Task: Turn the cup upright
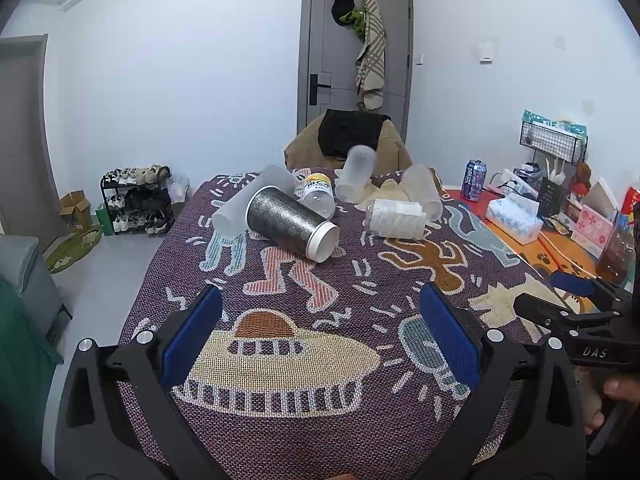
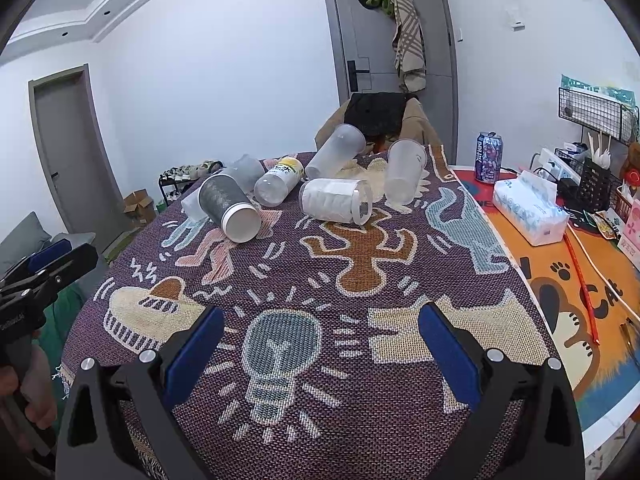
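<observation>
Several cups lie on their sides at the far end of the patterned tablecloth (image 1: 320, 420). A grey patterned cup with a white rim (image 1: 290, 226) (image 2: 228, 206) lies nearest, its mouth toward me. A clear ribbed cup (image 1: 396, 218) (image 2: 334, 200), a yellow-labelled clear cup (image 1: 318, 194) (image 2: 278, 184) and frosted cups (image 1: 356, 174) (image 2: 336, 154) lie around it. My left gripper (image 1: 320, 336) is open and empty over the near cloth. My right gripper (image 2: 320, 352) is open and empty, well short of the cups. Each gripper shows at the edge of the other's view.
To the right, an orange cat mat (image 2: 580, 300) holds a tissue pack (image 2: 528, 208), a drink can (image 2: 488, 158), a wire rack (image 2: 596, 110) and small boxes. A chair with a brown coat (image 1: 348, 136) stands behind the table. A shoe rack (image 1: 136, 200) stands on the floor at left.
</observation>
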The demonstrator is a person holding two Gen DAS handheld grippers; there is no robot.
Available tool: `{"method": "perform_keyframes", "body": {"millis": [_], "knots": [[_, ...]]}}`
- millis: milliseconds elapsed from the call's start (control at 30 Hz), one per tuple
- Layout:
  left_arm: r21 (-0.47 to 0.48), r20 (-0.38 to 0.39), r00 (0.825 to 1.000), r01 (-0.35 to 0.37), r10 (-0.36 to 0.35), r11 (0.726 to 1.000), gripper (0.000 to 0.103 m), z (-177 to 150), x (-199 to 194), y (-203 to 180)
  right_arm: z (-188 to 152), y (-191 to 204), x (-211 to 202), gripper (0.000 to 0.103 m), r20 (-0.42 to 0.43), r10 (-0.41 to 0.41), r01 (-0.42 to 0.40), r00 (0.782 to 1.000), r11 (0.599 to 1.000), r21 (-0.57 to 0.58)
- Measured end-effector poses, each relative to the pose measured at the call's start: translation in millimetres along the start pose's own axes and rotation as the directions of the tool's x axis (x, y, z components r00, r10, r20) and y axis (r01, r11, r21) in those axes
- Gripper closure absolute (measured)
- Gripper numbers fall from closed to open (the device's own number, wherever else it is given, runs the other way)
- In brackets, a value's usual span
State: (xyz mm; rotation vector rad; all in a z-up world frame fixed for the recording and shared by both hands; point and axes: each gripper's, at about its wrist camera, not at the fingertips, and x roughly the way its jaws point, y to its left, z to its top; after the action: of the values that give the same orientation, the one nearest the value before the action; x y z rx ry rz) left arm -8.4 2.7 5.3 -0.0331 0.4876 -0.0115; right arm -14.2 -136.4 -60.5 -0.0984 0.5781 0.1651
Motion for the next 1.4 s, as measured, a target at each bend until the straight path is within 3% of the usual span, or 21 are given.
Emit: {"method": "perform_keyframes", "body": {"millis": [1400], "knots": [[0.005,-0.009,1.000,0.001,-0.001,1.000,0.006,4.7,2.1,5.0,8.6,3.9,5.9,0.008,0.000,0.033,-0.033,0.999,0.999,-0.008]]}}
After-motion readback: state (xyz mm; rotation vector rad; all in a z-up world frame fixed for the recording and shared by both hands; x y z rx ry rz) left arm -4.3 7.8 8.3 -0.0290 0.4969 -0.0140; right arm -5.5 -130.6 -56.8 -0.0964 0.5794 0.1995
